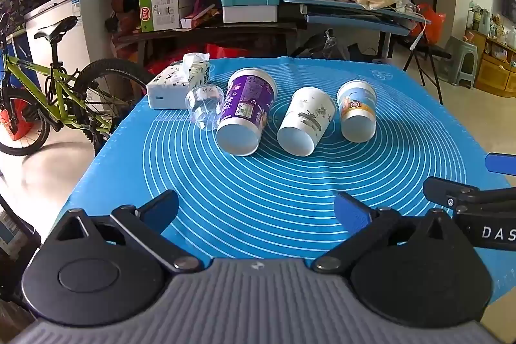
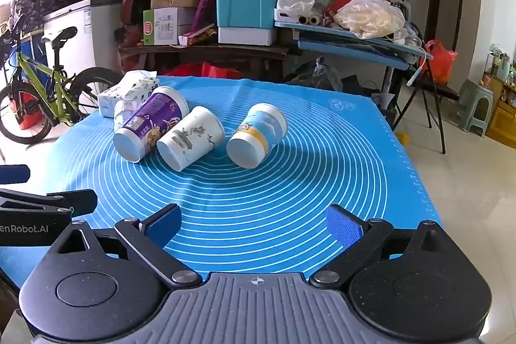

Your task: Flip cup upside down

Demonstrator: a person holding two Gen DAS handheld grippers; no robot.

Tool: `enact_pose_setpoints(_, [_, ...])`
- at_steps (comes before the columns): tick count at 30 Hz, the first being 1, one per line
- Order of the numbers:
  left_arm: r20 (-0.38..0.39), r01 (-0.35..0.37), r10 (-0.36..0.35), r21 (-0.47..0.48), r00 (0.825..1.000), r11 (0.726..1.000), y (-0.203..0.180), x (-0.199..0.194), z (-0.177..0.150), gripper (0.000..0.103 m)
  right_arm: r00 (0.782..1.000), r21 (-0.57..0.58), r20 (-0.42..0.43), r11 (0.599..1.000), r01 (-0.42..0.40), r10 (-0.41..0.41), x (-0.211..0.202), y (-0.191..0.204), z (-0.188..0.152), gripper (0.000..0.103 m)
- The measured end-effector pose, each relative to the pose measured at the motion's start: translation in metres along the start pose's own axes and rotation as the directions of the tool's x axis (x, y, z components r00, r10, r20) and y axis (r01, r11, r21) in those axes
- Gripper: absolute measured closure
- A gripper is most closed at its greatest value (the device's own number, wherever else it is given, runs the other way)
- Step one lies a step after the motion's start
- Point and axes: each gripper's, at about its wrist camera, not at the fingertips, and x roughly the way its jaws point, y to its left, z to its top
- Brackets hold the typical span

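**Four cups on their sides, both grippers wide and empty**

While both grippers hover at the near edge of the blue mat, four cups lie tipped over further back on it. The left gripper has its jaws spread wide with nothing between them, and the right gripper is likewise spread and empty; each shows only partly at the edge of the other's view, cut off by the frame.

From left to right lie a clear plastic cup, a purple cup, a white cup and a blue-and-orange cup, all with their bases toward the cameras. The clear cup touches the purple one, and in the right wrist view it is mostly hidden behind it. The purple and white cups look pressed together in that view but slightly apart in the left view. The blue-and-orange cup lies apart. A tissue box sits just behind the clear cup; its print is too small to read.
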Motion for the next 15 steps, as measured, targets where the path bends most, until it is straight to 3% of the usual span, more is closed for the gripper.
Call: enact_pose_setpoints(15, [0.01, 0.01, -0.01, -0.001, 1.0, 1.0, -0.006, -0.008, 0.001, 0.002, 1.0, -0.01, 0.004, 1.0, 0.008, -0.008, 0.0, -0.001, 0.0, 0.005])
